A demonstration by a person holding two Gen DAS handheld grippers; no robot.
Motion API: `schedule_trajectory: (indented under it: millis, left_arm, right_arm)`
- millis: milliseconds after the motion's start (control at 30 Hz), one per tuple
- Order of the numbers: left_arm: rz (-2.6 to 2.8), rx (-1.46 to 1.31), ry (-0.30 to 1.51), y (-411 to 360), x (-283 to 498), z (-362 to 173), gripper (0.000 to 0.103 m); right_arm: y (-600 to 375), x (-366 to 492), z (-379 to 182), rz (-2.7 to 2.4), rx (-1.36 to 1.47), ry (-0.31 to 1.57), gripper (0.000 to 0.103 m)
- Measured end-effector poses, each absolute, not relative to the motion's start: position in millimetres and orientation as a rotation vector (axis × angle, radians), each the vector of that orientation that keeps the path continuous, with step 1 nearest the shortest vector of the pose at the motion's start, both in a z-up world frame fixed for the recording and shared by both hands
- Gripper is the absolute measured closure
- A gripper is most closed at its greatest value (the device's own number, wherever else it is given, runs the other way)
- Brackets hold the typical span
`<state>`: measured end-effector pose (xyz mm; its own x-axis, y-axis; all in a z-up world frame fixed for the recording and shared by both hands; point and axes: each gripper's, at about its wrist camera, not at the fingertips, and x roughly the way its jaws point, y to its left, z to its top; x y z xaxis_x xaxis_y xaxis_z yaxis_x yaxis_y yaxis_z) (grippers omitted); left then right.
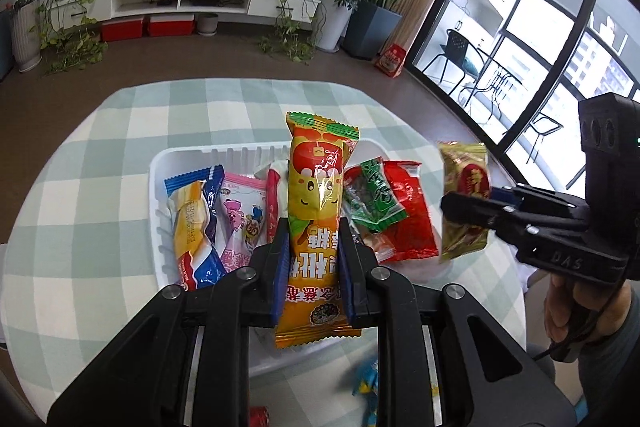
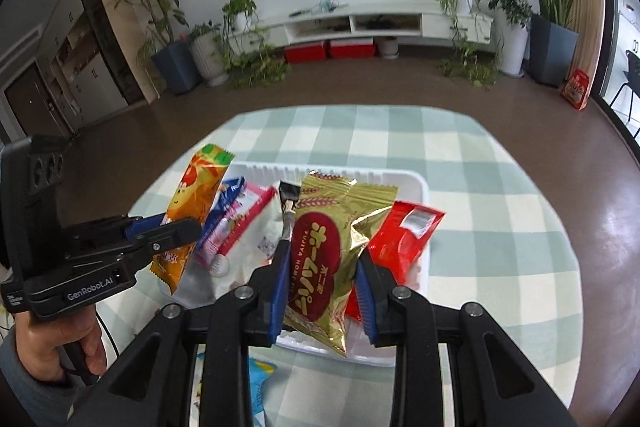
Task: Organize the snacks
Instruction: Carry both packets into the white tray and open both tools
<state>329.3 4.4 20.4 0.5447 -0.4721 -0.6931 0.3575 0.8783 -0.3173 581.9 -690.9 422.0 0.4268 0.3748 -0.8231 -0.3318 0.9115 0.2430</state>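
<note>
My left gripper (image 1: 313, 259) is shut on an orange-yellow snack packet (image 1: 316, 195) with a cartoon face and holds it upright over the white tray (image 1: 160, 163). The packet also shows in the right wrist view (image 2: 192, 203). My right gripper (image 2: 322, 287) is shut on a gold snack packet (image 2: 332, 251) with a dark red oval, above the tray's (image 2: 416, 183) near right part. That gold packet shows in the left wrist view (image 1: 466, 195). Several packets lie in the tray: blue-and-yellow (image 1: 192, 219), pink (image 1: 240, 211), green (image 1: 372, 195), red (image 1: 408, 211).
The tray sits on a round table with a green-and-white checked cloth (image 1: 120, 131). A blue packet (image 1: 366, 383) and a small red item (image 1: 258, 417) lie on the cloth near its front edge. Beyond are a brown floor, plants and a TV shelf.
</note>
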Motion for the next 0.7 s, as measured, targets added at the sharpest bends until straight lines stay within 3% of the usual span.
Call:
schedule_trajectory:
  millis: [267, 700]
  left_arm:
    - [-0.487, -0.121, 0.904, -8, 357, -14, 0.084]
    - [-0.489, -0.092, 0.939, -25, 367, -35, 0.083]
  right_arm:
    - [-677, 591, 384, 0.437, -0.005, 1.096, 0.070]
    - [-667, 596, 368, 0.433, -0.038, 1.121, 0.070]
